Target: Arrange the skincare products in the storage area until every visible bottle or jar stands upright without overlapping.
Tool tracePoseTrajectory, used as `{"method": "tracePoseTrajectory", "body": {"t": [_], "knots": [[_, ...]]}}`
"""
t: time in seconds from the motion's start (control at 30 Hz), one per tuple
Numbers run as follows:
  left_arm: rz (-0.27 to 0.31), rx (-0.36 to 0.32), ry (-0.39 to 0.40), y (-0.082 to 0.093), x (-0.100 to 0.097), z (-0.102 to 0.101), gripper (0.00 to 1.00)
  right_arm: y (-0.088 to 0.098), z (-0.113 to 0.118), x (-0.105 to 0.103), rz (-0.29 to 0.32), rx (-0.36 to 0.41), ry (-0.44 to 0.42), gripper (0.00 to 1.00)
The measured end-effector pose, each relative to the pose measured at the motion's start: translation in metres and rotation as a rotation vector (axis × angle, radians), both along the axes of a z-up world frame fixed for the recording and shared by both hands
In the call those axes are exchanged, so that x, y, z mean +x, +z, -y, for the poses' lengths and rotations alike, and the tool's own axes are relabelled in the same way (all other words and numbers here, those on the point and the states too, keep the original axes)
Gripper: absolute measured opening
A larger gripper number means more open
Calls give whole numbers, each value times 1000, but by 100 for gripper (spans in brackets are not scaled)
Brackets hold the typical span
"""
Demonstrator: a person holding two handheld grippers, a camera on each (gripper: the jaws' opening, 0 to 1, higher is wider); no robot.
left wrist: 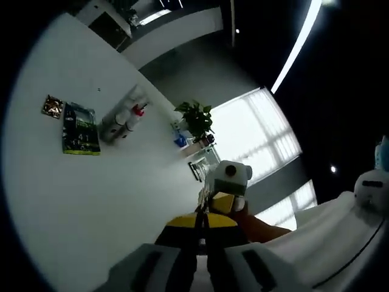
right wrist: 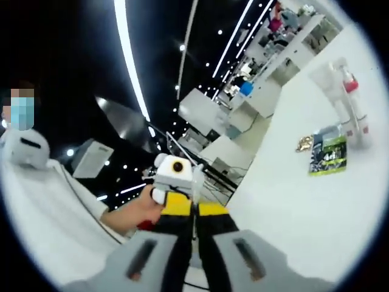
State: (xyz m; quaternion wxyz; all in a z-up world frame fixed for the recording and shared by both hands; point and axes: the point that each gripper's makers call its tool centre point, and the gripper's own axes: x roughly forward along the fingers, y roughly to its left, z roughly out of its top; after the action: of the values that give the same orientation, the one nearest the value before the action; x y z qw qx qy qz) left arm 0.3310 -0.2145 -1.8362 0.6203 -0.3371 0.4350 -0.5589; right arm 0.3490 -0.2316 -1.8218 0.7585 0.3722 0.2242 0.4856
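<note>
Both grippers are raised off the white table (left wrist: 91, 201). My left gripper (left wrist: 203, 220) has its yellow-and-black jaws pressed together with nothing between them. My right gripper (right wrist: 194, 210) is shut and empty in the same way. Far off on the table stands a group of white bottles (left wrist: 124, 118), one with a red top (left wrist: 140, 111), apparently in a clear holder. Beside them lie a flat green packet (left wrist: 81, 129) and a small gold sachet (left wrist: 53, 106). In the right gripper view the bottles (right wrist: 346, 100), green packet (right wrist: 328, 155) and gold sachet (right wrist: 304, 144) are at the far right.
A person in a white sleeve (right wrist: 48, 207) stands close, and a hand (right wrist: 137, 213) holds the other gripper. A potted plant (left wrist: 196, 118), a blue item (left wrist: 180, 141) and a bright window (left wrist: 255, 134) lie beyond the table's far end. Shelving (right wrist: 285, 30) stands behind the table.
</note>
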Motion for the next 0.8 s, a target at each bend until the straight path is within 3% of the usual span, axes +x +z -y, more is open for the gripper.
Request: {"method": "tracePoseTrajectory", "body": {"t": [0.3, 0.63, 0.8], "knots": [[-5, -39, 11, 4, 9, -3, 3, 0, -1, 2, -50, 56, 32, 0], [-19, -76, 21, 9, 18, -6, 3, 1, -5, 5, -69, 82, 61, 0], [3, -89, 30, 9, 25, -7, 1, 1, -5, 13, -70, 87, 40, 1]]}}
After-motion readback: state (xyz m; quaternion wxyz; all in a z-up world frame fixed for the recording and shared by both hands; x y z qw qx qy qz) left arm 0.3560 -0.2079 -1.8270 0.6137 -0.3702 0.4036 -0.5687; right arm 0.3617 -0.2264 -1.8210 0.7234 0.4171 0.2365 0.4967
